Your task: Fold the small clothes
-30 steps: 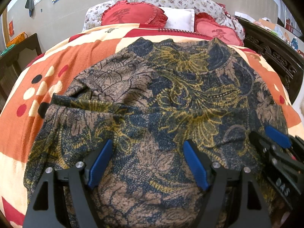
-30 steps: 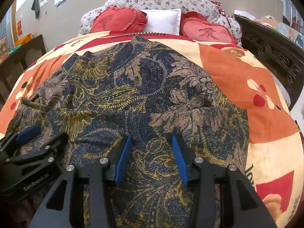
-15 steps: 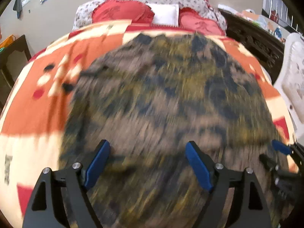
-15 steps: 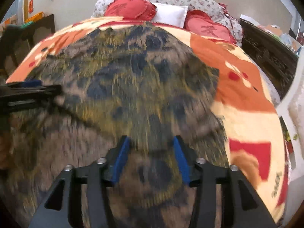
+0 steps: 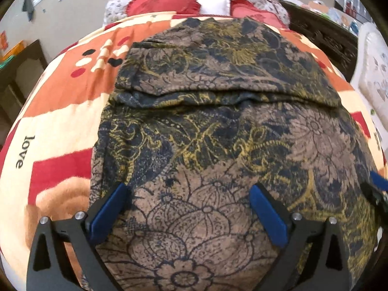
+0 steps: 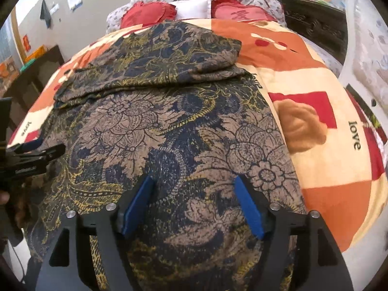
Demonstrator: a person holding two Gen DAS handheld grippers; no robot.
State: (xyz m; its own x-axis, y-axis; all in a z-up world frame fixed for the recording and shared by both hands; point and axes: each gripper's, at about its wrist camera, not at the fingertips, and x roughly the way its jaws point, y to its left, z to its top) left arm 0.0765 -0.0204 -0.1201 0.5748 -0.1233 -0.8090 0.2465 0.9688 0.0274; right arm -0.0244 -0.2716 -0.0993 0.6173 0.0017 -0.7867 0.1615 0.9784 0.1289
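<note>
A brown, navy and yellow flower-print garment (image 5: pixel 218 145) lies spread on the bed. A doubled-over layer (image 5: pixel 225 68) covers its far part, and the edge of that layer (image 6: pixel 157 80) runs straight across. My left gripper (image 5: pixel 188 190) hovers over the garment's near part. Its jaws are opening, with only flat cloth below them and nothing pinched. My right gripper (image 6: pixel 194 181) hovers beside it over the same near part, its jaws also opening on nothing. The right gripper (image 5: pixel 377 189) also shows at the edge of the left wrist view, and the left gripper (image 6: pixel 36 155) shows in the right wrist view.
An orange, red and cream blanket (image 5: pixel 60 126) covers the bed. Red heart cushions (image 6: pixel 148 12) and a white pillow (image 6: pixel 194 7) lie at the head. Dark wooden furniture (image 5: pixel 21 72) stands on the left, a carved dark frame (image 6: pixel 315 24) and a white plastic chair (image 6: pixel 363 55) on the right.
Both grippers have drawn back toward the near end of the bed and their jaws stand wider. More of the garment's near part and the blanket shows.
</note>
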